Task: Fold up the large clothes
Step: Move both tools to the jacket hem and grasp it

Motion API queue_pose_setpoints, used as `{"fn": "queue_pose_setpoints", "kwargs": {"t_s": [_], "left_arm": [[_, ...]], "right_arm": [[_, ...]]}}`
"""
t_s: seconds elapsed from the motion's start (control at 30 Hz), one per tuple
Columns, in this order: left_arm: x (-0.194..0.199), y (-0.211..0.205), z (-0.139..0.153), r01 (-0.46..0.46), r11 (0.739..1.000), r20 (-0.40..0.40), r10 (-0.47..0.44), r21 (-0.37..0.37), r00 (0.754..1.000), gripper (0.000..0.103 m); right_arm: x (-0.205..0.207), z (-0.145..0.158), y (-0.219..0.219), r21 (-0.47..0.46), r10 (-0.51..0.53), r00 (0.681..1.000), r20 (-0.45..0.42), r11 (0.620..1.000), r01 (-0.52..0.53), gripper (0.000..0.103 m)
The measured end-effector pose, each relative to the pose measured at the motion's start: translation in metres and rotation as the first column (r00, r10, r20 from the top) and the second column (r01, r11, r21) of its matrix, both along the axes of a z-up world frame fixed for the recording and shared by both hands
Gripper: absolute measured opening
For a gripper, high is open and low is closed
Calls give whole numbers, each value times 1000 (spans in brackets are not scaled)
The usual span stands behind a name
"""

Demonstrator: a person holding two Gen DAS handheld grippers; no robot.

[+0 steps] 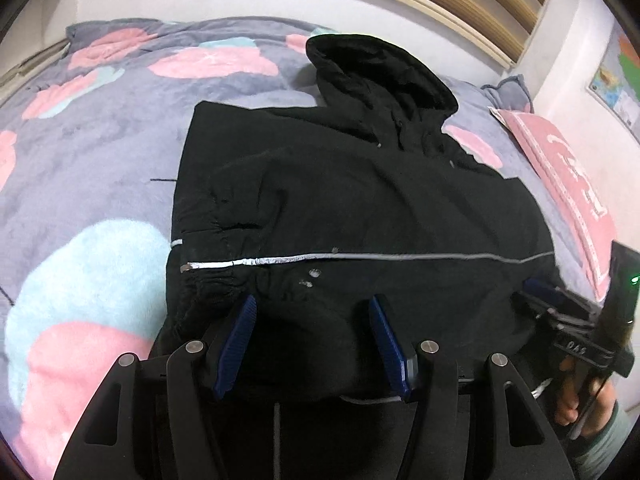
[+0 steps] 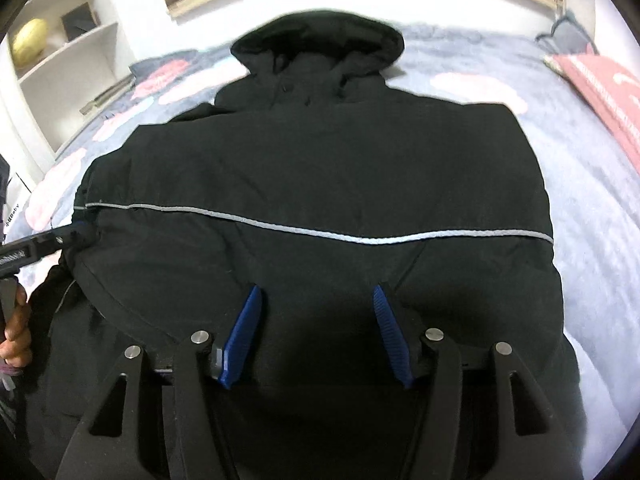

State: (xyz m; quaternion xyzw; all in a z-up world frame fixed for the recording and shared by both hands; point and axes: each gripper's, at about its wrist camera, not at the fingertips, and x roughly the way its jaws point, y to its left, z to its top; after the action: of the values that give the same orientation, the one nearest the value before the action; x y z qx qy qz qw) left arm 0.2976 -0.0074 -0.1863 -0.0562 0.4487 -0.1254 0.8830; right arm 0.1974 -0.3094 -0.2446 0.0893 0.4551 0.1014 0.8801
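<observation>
Black hooded jacket [image 1: 360,200] lies spread flat on the bed, filling mid-frame in both wrist views, hood [image 2: 320,44] toward the top, a thin reflective stripe [image 2: 320,232] running across it from side to side. In the left wrist view its left side looks folded in, with bunched cloth near the stripe's left end. Left gripper [image 1: 312,336] at bottom centre of its view: blue pads [image 1: 240,344] stand apart, over the jacket's lower part, dark cloth between them but not pinched; whether the tips touch the fabric is hard to tell. Right gripper [image 2: 318,332] the same at bottom centre of its view, jaws apart, nothing clamped. Each gripper also shows at the other view's edge, partly cut off, with a hand [image 1: 580,400] on its handle at lower right of the left view. Jacket's bottom hem is hidden behind the gripper bodies. Underneath, a grey blanket [image 1: 100,140] with pink and pale blue patches. Pink cushion [image 1: 568,184] at right. White shelf [image 2: 68,52] at upper left of the right view, contents blurry.
</observation>
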Motion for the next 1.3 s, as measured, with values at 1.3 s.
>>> {"fn": "queue_pose_setpoints", "kwargs": {"t_s": [1.3], "left_arm": [[305, -69, 95, -41, 998, -102, 35, -55, 994, 60]], "right_arm": [[291, 88, -77, 57, -190, 968, -162, 978, 202, 66]]}}
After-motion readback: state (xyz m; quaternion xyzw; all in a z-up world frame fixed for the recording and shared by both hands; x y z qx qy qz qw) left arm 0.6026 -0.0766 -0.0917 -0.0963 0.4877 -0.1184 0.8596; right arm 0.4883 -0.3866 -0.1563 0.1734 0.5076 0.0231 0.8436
